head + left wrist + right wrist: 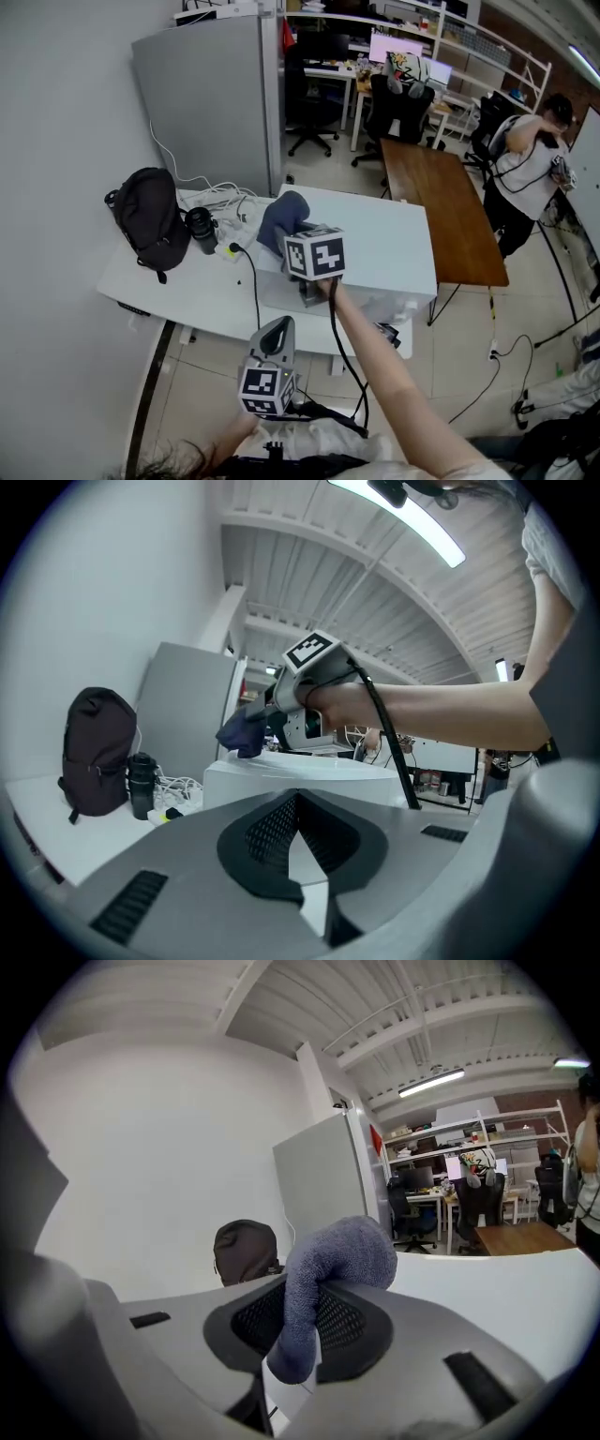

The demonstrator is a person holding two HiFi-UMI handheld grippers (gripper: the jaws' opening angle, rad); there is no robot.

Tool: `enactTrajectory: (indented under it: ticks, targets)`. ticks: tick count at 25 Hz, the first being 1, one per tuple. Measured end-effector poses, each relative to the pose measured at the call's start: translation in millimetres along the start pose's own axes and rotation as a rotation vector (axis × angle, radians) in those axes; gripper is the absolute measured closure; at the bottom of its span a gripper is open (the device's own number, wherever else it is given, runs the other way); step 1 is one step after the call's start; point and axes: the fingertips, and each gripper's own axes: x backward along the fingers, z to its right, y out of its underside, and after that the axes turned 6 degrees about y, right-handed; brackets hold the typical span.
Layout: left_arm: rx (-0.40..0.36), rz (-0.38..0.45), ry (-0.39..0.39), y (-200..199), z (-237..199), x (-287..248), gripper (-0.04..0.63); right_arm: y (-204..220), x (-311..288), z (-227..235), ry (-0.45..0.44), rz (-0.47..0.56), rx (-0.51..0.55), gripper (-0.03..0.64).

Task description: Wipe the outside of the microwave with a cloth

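Observation:
The white microwave [384,248] stands on a white table [178,291]. A blue-grey cloth [279,217] lies bunched on the left end of its top. My right gripper [292,244] is shut on that cloth [330,1258] and holds it against the microwave's top [487,1283]. My left gripper [277,326] hangs low in front of the table, near the person's body, shut with nothing between its pads [272,829]. In the left gripper view the microwave [309,775] sits ahead, with the cloth [242,731] pressed at its upper left corner.
A black backpack [150,223] and a dark bottle [202,231] stand on the table left of the microwave, beside white cables [225,199]. A grey cabinet [211,94] is behind. A wooden table [441,202] and a person [530,159] are to the right.

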Motion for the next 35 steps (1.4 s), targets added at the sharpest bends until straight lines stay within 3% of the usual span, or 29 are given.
enactTrajectory:
  ticks: [7,13,21,25,29,32,35]
  targets:
    - [0.003,0.003,-0.010,1,-4,6,0.601,25,1,27,0.068,-0.063,0.025,0.532]
    - [0.002,-0.006,0.030,3,7,-3,0.601,47,52,112,0.183,-0.072,-0.039,0.531]
    - [0.001,-0.022,0.107,9,33,-13,0.601,83,180,260,0.471,-0.048,-0.180,0.531]
    - [0.002,-0.032,0.116,12,38,-14,0.601,94,222,293,0.540,-0.021,-0.244,0.529]
    - [-0.002,-0.036,0.110,14,38,-13,0.601,61,225,247,0.470,0.104,-0.227,0.532]
    - [0.001,-0.040,0.100,14,35,-11,0.601,27,201,163,0.318,0.192,-0.178,0.532]
    - [0.001,-0.039,0.077,14,29,-6,0.601,15,159,66,0.138,0.191,-0.114,0.532]
